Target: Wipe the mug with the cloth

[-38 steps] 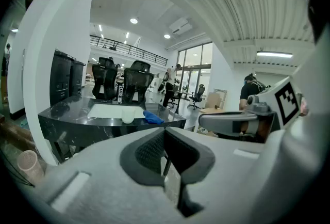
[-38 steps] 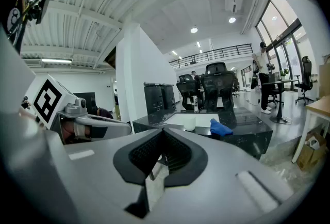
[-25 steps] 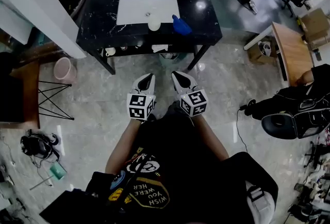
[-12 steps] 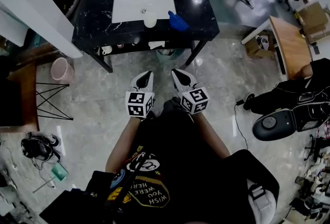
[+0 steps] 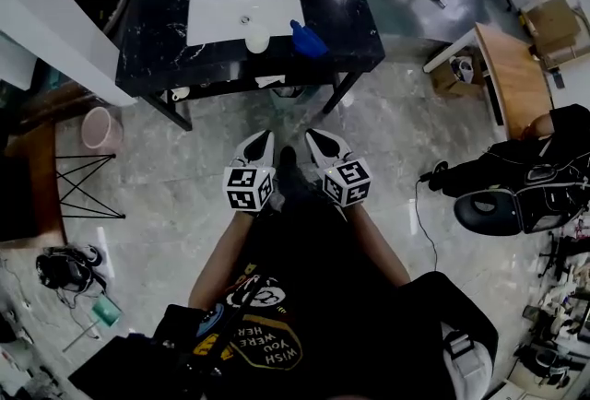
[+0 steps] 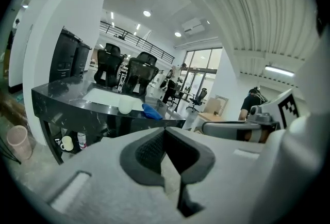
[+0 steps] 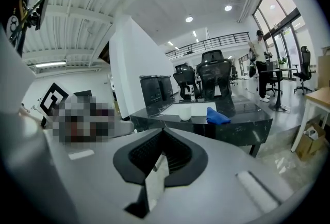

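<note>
Far left on the floor: pink bin [image 5: 96,128], beside a wire-frame stand.

Ahead, well apart from both grippers: black marble surface [image 5: 359,20] with a white mat [image 5: 221,16] on it. Mug [image 5: 257,39], white, upright, at the near edge of the mat. Cloth [image 5: 308,40], blue, bunched, just right of the mug on the bare black top; can't tell from the head view whether touching. Same pair visible in the left gripper view, mug [image 6: 125,106] left of cloth [image 6: 151,111], and in the right gripper view, mug [image 7: 185,112] left of cloth [image 7: 217,116].

Left gripper [image 5: 262,138]: held low in front of the torso over the floor, pointed toward the surface. Fingers [image 6: 149,148] closed, tips pressed together, nothing between them, touching nothing.

Right gripper [image 5: 318,138]: just beside the left one, same height, angled slightly outward. Fingers [image 7: 178,153] closed tip to tip as well, empty, no contact with mug or cloth.

Far right: wooden desk [image 5: 516,76], with office chairs beyond it.
</note>
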